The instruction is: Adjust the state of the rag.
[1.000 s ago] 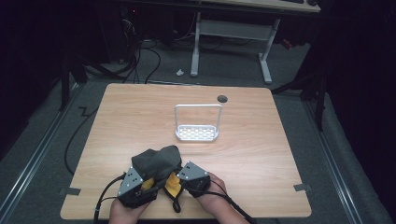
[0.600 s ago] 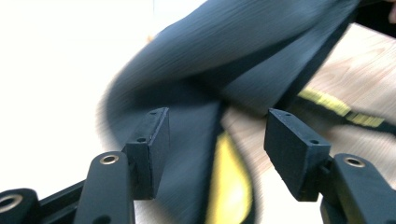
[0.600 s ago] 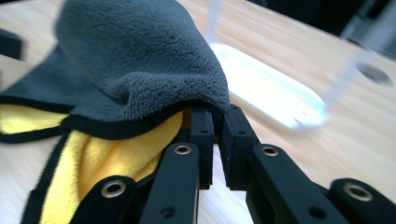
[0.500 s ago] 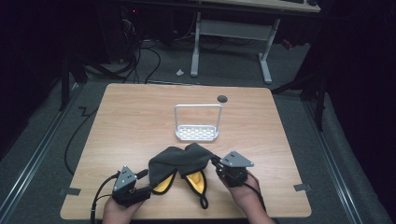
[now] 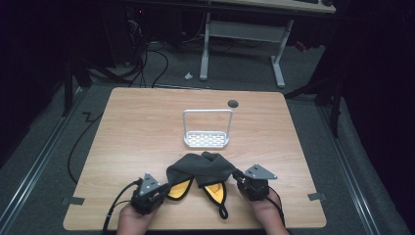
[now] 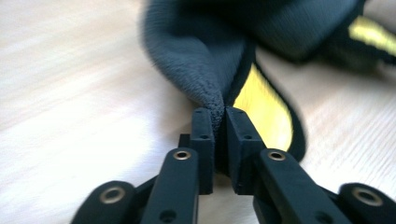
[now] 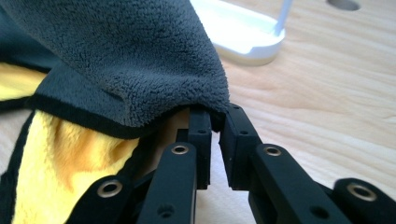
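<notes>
A dark grey fleece cloth (image 5: 200,171) with a yellow inner side and black trim lies bunched near the table's front edge. My left gripper (image 5: 159,190) grips its left corner; in the left gripper view the jaws pinch a fold of the cloth (image 6: 205,70), left gripper (image 6: 219,114). My right gripper (image 5: 240,180) holds the right corner; in the right gripper view the cloth (image 7: 130,60) drapes over the shut jaws, right gripper (image 7: 215,114). The yellow side (image 7: 65,154) hangs below.
A small white rack (image 5: 206,139) with a tall wire handle stands mid-table behind the cloth, its base (image 7: 243,32) close to the right gripper. A round hole (image 5: 233,103) is in the tabletop at the back. A table (image 5: 127,127) edge runs just before my hands.
My two grippers have moved apart, left going left and right going right, pulling the bunched cloth wider between them so its yellow side shows.
</notes>
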